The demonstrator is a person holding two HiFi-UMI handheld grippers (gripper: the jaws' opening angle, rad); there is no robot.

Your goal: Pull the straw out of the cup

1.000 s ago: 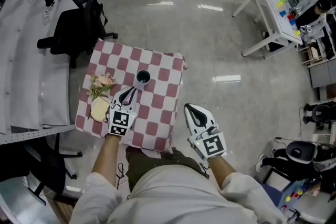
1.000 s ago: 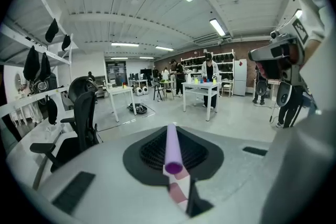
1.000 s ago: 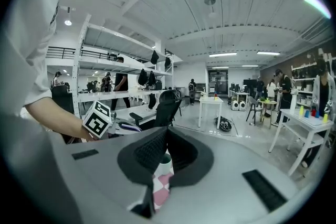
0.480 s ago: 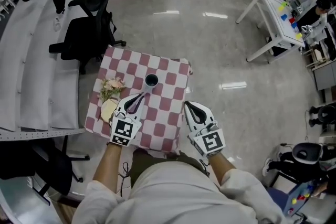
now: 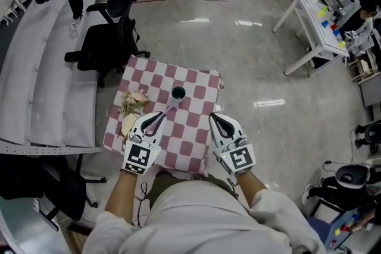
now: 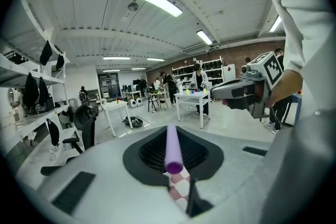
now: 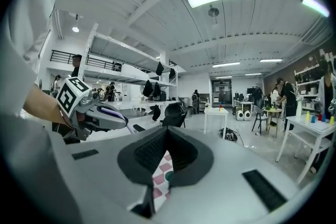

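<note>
A dark cup [image 5: 178, 93] stands on the red-and-white checked table [image 5: 193, 77]. My left gripper [image 5: 157, 118] is shut on a lilac straw [image 5: 167, 109], which slants from the jaws toward the cup's near rim. Whether its far end is still inside the cup I cannot tell. In the left gripper view the straw [image 6: 172, 148] runs straight out between the dark pads. My right gripper [image 5: 215, 119] hovers over the table's near right part, shut with nothing in it. In the right gripper view the cup [image 7: 167, 176] shows through the gap below the jaws, and the left gripper [image 7: 103, 115] is at the left.
A bunch of pale flowers [image 5: 134, 102] and a cream round thing [image 5: 128, 123] lie on the table's left side. A black office chair [image 5: 108, 40] stands behind the table. Long white desks [image 5: 41, 80] run along the left, and a white table [image 5: 316, 21] stands at the far right.
My left gripper has lifted with the straw in it, drawing it up and back from the cup. The right gripper has risen a little beside it.
</note>
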